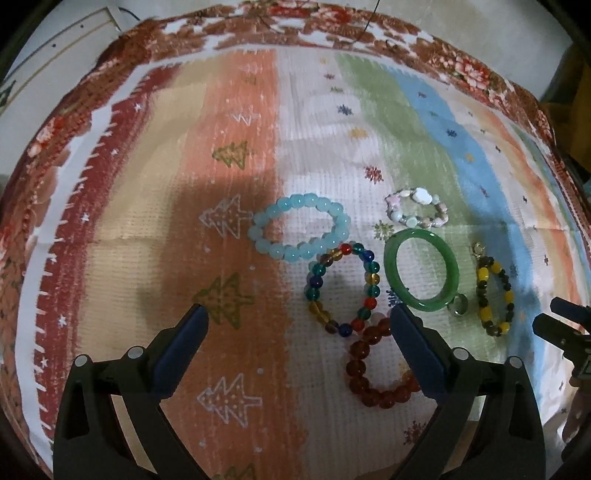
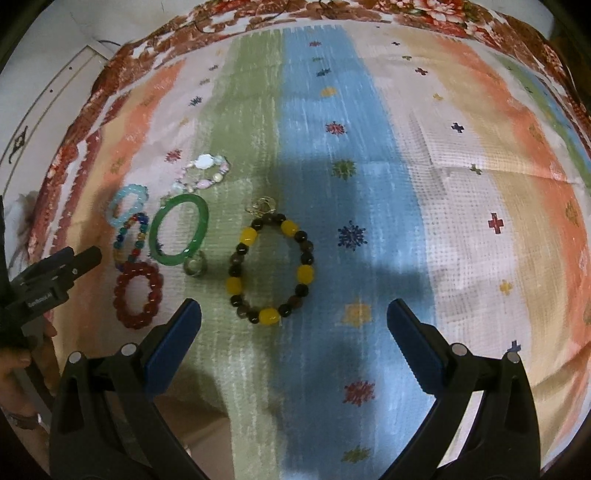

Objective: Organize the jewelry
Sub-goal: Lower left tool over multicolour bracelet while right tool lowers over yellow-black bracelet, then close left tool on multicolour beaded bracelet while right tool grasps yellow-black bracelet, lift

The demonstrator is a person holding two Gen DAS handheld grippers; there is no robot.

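Several bracelets lie on a striped cloth (image 1: 236, 110). In the left wrist view I see a light blue bead bracelet (image 1: 300, 232), a multicoloured bead bracelet (image 1: 341, 288), a green bangle (image 1: 421, 269), a pastel bracelet (image 1: 417, 206), a dark red bead bracelet (image 1: 376, 365), a yellow and black bracelet (image 1: 495, 295) and a small ring (image 1: 460, 304). My left gripper (image 1: 299, 314) is open above the cloth, its right finger over the red bracelet. My right gripper (image 2: 293, 308) is open just before the yellow and black bracelet (image 2: 271, 264). The green bangle (image 2: 179, 230) and red bracelet (image 2: 138, 295) lie to its left.
The cloth (image 2: 443, 147) covers a table with a floral-patterned border (image 1: 332, 22) at the far edge. The right gripper shows at the right edge of the left wrist view (image 1: 565, 332). The left gripper (image 2: 48, 280) and a hand show at the left of the right wrist view.
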